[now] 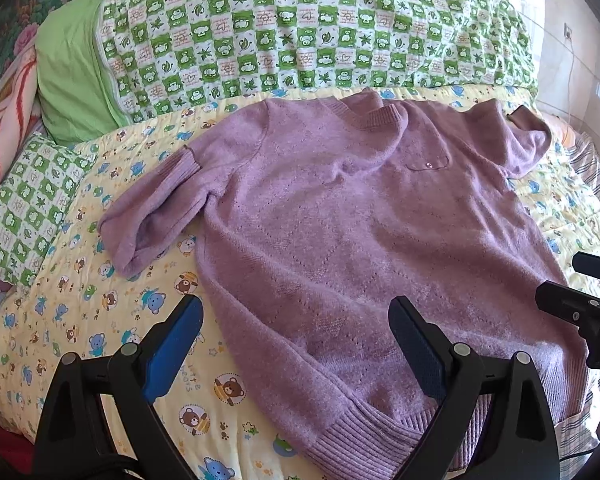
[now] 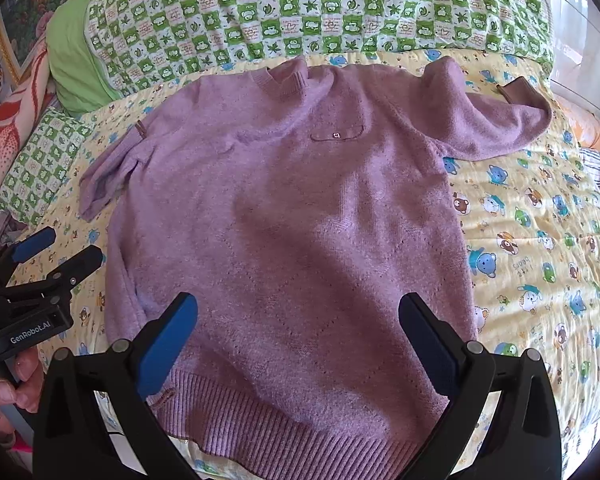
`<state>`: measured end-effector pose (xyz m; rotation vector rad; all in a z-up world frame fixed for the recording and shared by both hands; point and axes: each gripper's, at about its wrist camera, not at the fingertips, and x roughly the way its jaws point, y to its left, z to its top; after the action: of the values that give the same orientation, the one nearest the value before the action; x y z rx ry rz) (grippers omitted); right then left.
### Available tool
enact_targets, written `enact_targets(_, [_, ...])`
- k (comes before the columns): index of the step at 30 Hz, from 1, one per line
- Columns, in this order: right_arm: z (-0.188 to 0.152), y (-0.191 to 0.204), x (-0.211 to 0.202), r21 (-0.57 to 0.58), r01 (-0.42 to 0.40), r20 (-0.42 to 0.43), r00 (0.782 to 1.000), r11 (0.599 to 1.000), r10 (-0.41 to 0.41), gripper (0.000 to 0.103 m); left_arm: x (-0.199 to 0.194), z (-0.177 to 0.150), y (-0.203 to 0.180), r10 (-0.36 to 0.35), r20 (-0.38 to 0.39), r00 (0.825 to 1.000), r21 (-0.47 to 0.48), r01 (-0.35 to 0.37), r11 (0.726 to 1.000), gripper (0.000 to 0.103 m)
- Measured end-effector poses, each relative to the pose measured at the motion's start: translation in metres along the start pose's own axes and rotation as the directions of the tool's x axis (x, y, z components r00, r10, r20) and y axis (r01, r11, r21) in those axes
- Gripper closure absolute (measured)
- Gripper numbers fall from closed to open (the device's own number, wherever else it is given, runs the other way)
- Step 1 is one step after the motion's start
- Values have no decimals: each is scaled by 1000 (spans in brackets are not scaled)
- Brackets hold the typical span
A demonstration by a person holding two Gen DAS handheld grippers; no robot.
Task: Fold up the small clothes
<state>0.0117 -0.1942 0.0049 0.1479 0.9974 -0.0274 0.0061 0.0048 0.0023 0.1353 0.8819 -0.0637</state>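
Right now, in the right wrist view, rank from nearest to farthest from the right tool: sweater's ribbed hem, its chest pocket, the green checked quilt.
1. Ribbed purple hem, directly beneath the right tool.
2. Small buttoned chest pocket, mid-sweater, ahead.
3. Green checked quilt, beyond the collar.

- Left gripper [image 1: 296,344], at the bottom of its frame, has fingers spread wide, empty.
- Right gripper [image 2: 298,340], bottom centre, likewise gapes apart, empty.

Both wrist views near hem, facing headward; shared: sweater [image 1: 360,216].
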Motion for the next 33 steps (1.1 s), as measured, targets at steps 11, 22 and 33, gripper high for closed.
enact_targets(11, [2,3,3,0,-1,-3,1000,1000,1,2,5,-1,0,-9,30,999,-15,10,1000,8])
enact_targets(22, [6,6,8,2,-4,-16,1000,1000,4,2,13,3,-1,-13,6,1000,-21,14,1000,8])
enact_targets(33, [12,-5,16,25,-12,-37,999,1000,13,2,29,9,-4,-6,-37,999,-6,6,1000,8])
